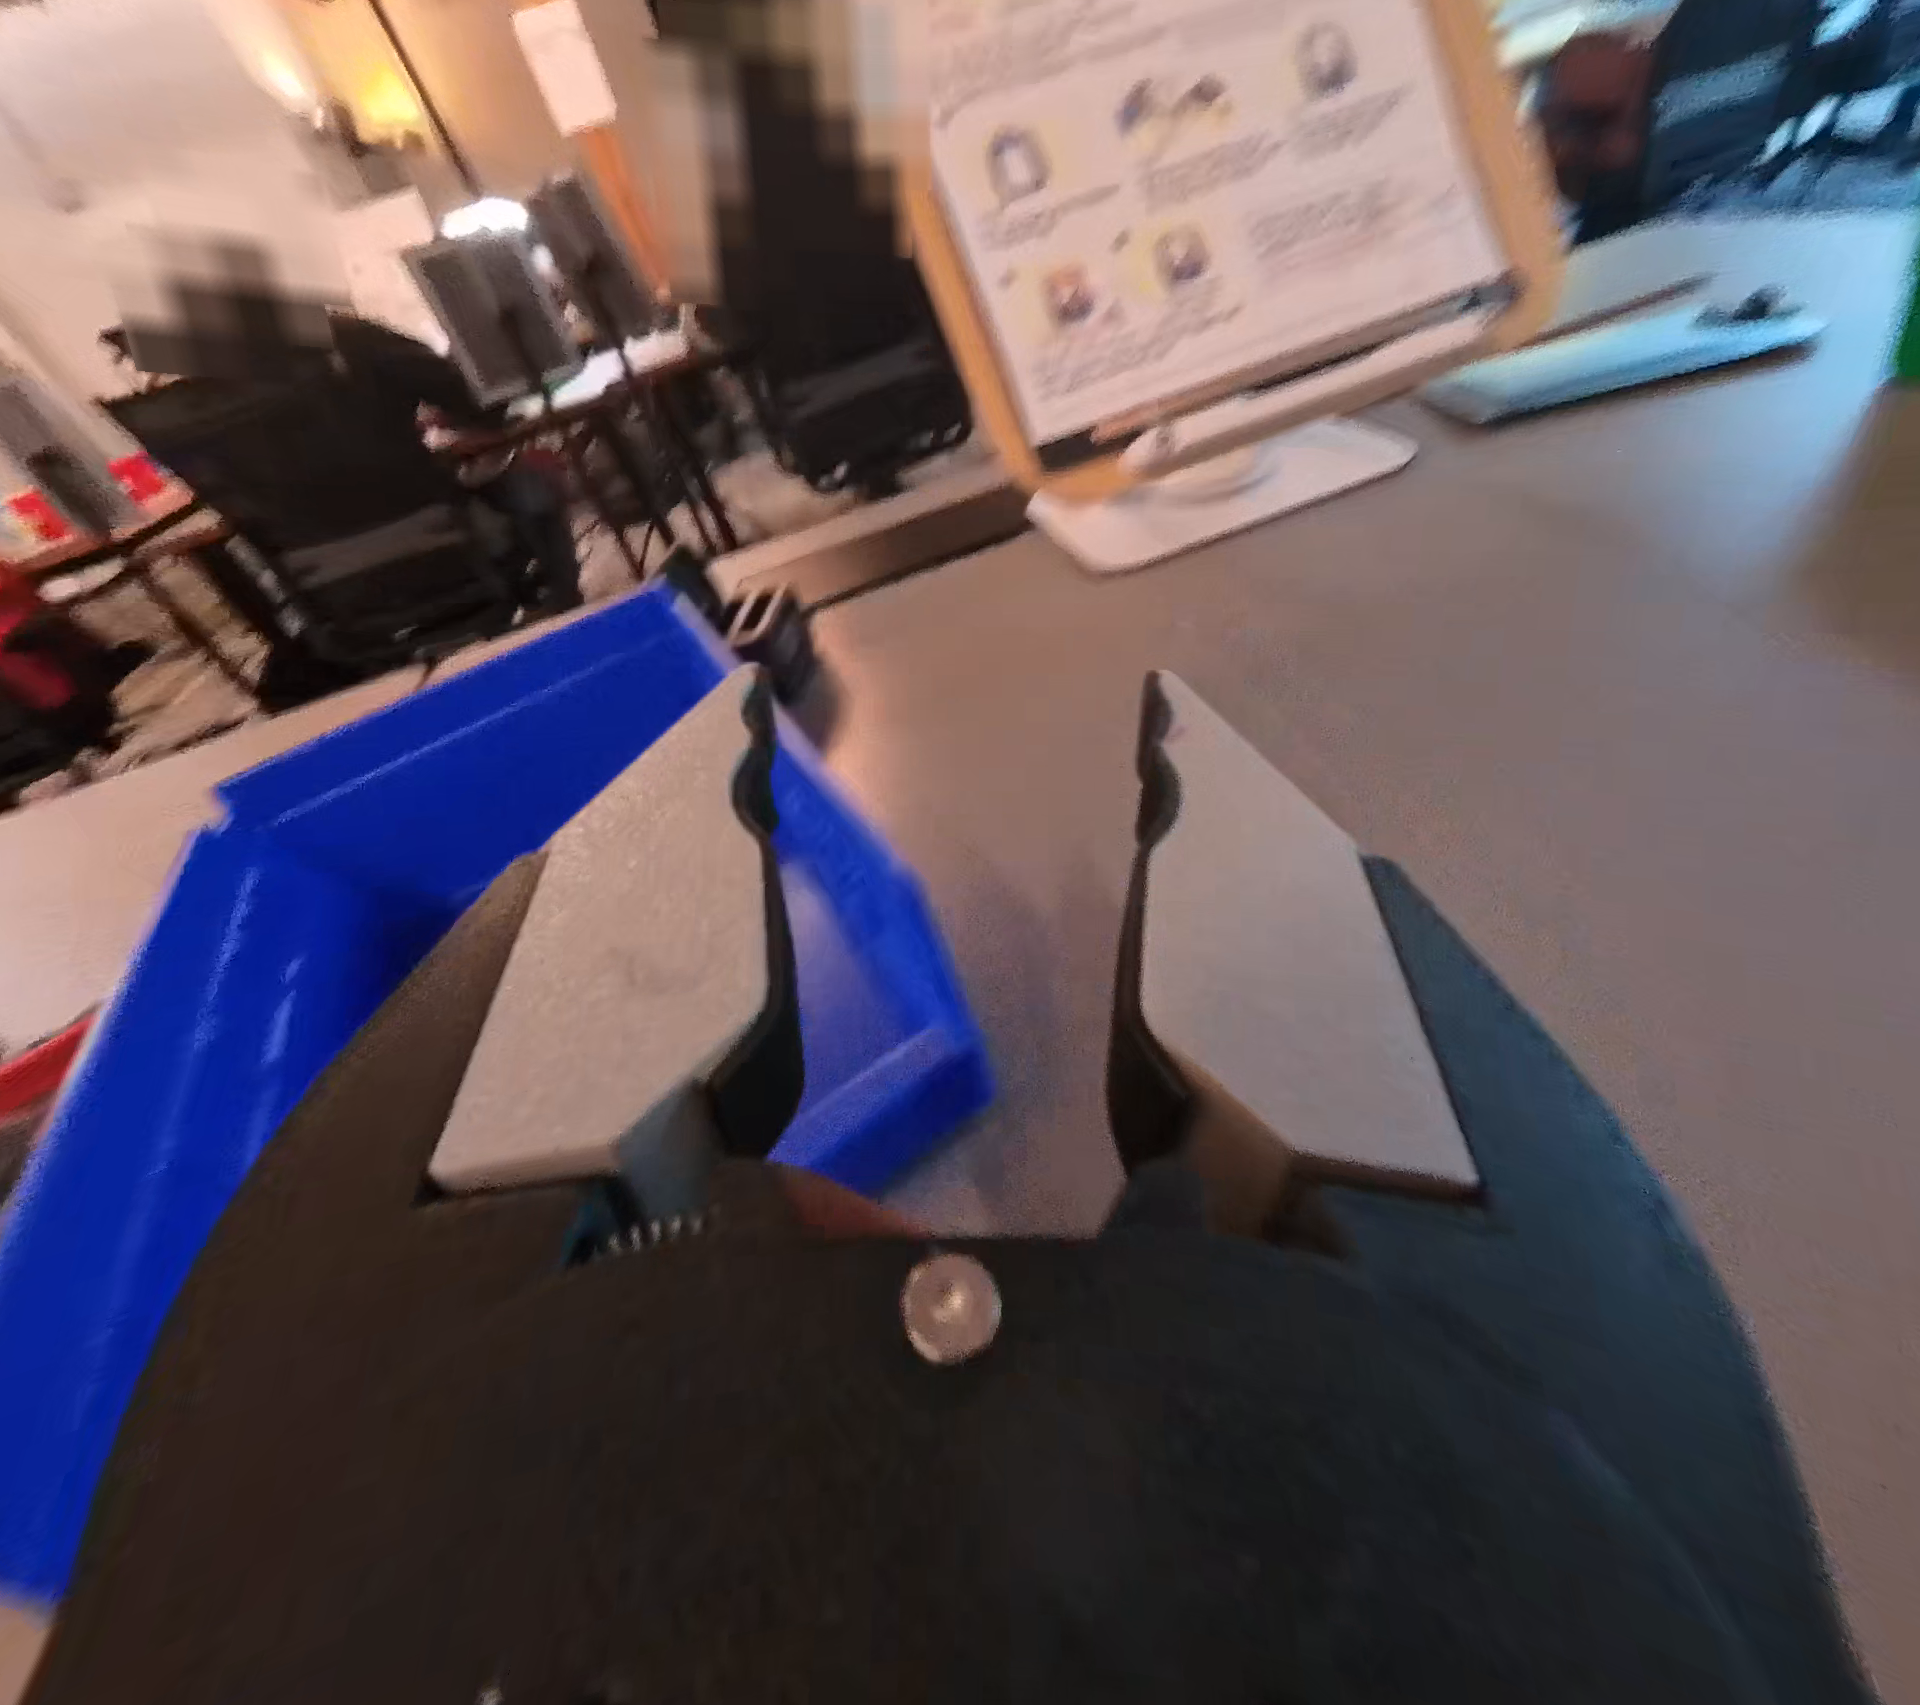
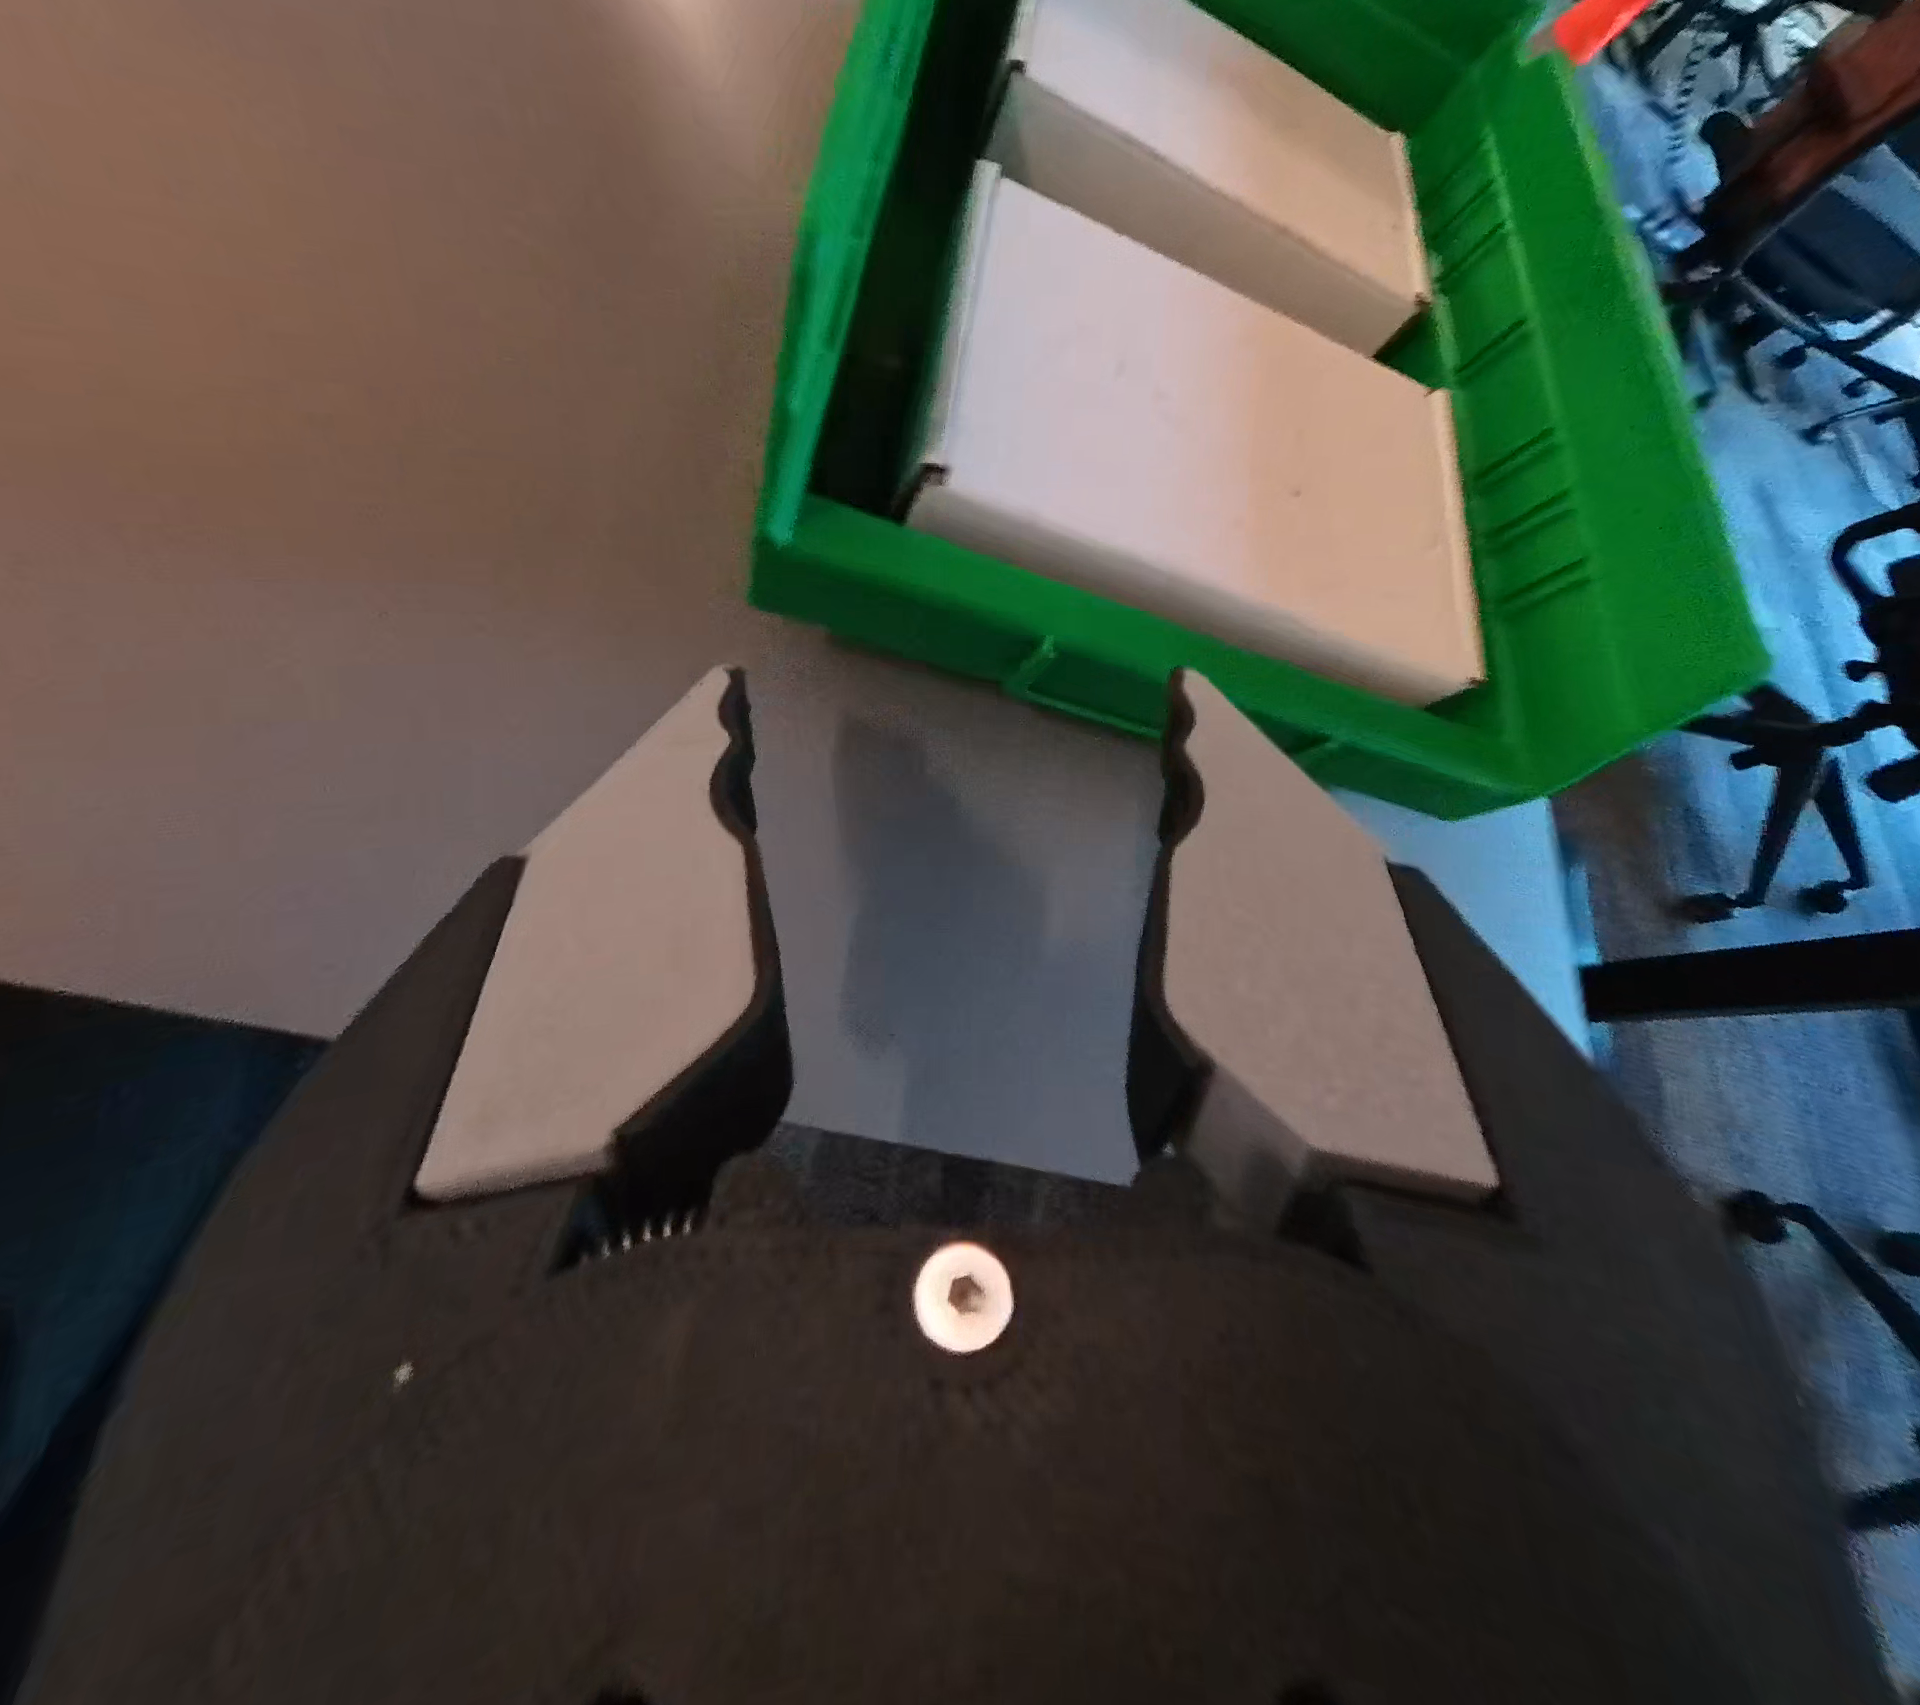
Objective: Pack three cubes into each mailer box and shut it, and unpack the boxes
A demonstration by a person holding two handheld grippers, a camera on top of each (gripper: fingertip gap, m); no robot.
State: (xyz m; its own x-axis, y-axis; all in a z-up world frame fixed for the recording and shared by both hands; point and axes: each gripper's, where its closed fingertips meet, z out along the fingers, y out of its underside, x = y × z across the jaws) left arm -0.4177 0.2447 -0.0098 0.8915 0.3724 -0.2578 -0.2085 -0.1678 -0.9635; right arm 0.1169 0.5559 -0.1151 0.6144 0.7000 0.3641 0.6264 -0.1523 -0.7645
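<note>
In the right wrist view a green bin (image 2: 883, 575) stands near the table's right edge with two shut white mailer boxes in it, one nearer (image 2: 1195, 450) and one farther (image 2: 1216, 128). My right gripper (image 2: 956, 699) is open and empty, just short of the bin's near wall. In the left wrist view a blue bin (image 1: 343, 834) sits at the left; what shows of its inside holds nothing. My left gripper (image 1: 951, 699) is open and empty, its left finger (image 1: 644, 928) over the blue bin's right side. No cubes show.
A stand with a white illustrated sheet (image 1: 1195, 128) stands on the table at the back. A small black object (image 1: 769, 627) lies behind the blue bin. Beyond the table's edges are office chairs (image 2: 1766, 772) and desks. A light flat object (image 1: 1621, 356) lies far right. The gap from one gripper's tips to the other's is roughly 65 cm.
</note>
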